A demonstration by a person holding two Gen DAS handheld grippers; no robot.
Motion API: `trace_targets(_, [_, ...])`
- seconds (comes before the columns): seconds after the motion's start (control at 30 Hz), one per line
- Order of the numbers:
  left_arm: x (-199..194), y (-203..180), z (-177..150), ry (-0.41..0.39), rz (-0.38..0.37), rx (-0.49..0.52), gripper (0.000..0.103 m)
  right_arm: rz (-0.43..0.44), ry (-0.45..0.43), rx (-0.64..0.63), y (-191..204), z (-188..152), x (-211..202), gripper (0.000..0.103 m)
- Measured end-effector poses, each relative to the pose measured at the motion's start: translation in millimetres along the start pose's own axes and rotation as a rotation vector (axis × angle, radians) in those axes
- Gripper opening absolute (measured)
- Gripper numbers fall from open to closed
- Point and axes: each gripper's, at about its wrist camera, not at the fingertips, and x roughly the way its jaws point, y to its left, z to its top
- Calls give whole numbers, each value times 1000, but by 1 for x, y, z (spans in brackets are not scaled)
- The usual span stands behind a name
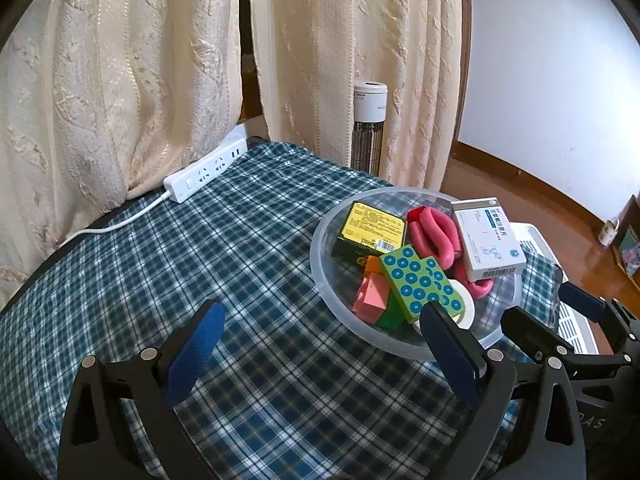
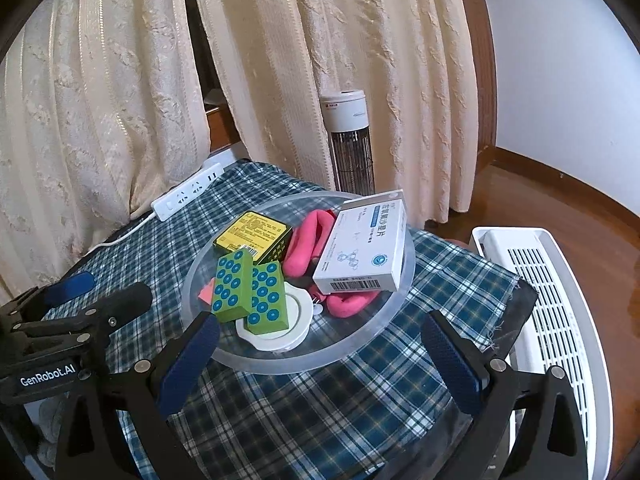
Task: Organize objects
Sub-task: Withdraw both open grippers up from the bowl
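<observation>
Both claws spread wide and empty: left claw [image 1: 322, 338] hanging over bare checked cloth just left of the clear bowl [image 1: 320, 272], right claw [image 2: 320, 354] straddling the bowl's near rim [image 2: 280, 364], nothing between either pair of pads.

Everything to be sorted already piled inside the bowl: white medicine box [image 2: 362, 246] propped on top at the bowl's right side, leaning on the pink loop toy [image 2: 306, 240]; yellow-and-black box [image 2: 256, 234] at the bowl's far left; two green dotted blocks [image 2: 250, 286] side by side at the bowl's front, resting partly on a white tape roll [image 2: 294, 330]; pink block [image 1: 372, 294] and an orange piece [image 1: 372, 266] tucked under the green ones. Nothing loose on the desk [image 1: 260, 380] beyond the bowl except a white power strip [image 1: 204, 174] well behind it. White slatted basket [image 2: 560, 320] just right of the bowl, off the desk's edge.

Probably between steps: gathering into the bowl seemingly finished, or a fresh pick about to begin. If picking, medicine box the obvious first choice, topmost and unobstructed; calls for pads on its long edges and a straight lift, since tilted and likely to slide. Green blocks next, but only gently, given the loose stack underneath.
</observation>
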Motion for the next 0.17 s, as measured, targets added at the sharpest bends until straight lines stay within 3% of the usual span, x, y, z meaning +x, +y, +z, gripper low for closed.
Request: trace_targets(0.17, [-1,2,-1,6,6,2,99,-9,1,-1,2,-1,0,102])
